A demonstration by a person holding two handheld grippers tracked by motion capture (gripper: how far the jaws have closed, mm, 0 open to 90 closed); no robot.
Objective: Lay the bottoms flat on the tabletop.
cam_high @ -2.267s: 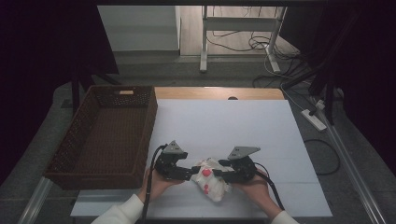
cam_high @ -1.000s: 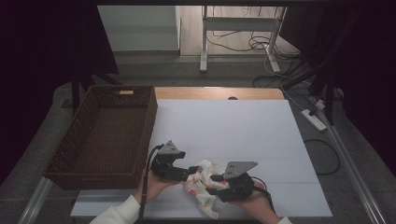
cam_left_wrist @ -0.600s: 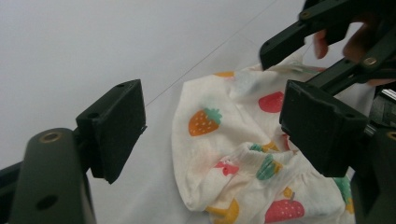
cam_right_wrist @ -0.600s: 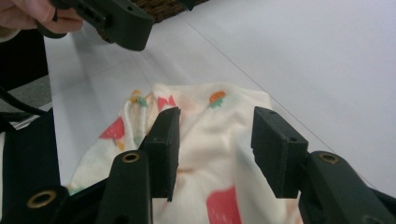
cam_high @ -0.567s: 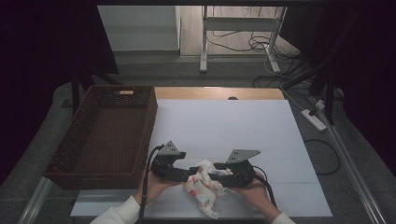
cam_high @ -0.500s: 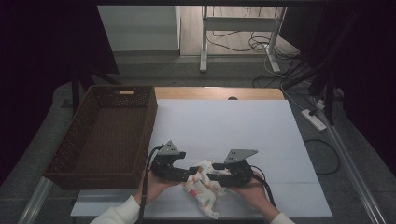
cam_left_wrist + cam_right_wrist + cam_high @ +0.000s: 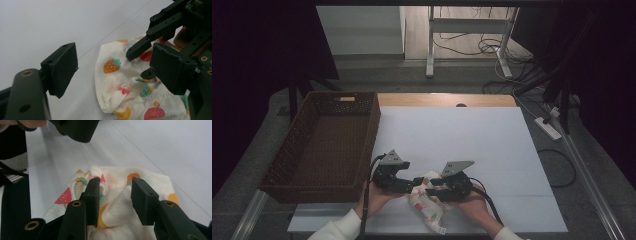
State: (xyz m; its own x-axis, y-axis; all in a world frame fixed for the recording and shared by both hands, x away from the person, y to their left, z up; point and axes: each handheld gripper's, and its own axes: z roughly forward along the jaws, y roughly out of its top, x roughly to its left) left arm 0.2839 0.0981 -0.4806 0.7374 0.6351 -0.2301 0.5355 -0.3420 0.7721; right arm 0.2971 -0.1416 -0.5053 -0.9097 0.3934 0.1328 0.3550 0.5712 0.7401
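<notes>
A small white cloth garment printed with strawberries and other coloured fruit [image 7: 428, 206] lies crumpled at the near edge of the white-covered desk [image 7: 472, 135], between the person's two hands. The left gripper [image 7: 412, 182] rests just left of it, held in the left hand [image 7: 377, 197]. In the left gripper view its jaws stand wide apart over the bare desk surface and the left edge of the garment [image 7: 125, 85]; neither pad presses on the fabric, and the garment's rounded edge lies between and beyond them.

The right gripper [image 7: 432, 187], held in the right hand [image 7: 474, 205], comes in from the right over the garment. Its jaws have just been closing. In the right gripper view a raised fold of the fabric [image 7: 117, 195] sits between the two black pads, with a green-and-white elastic trim [image 7: 77, 185] just beside the left pad. The left pad touches the cloth at the trim, while a gap shows between the fold and the right pad, so the fabric is not yet pinched.

The two grippers point toward each other, their tips close together above the garment. A brown woven wicker basket [image 7: 304, 150] stands on the left side of the desk, well apart from the garment.
</notes>
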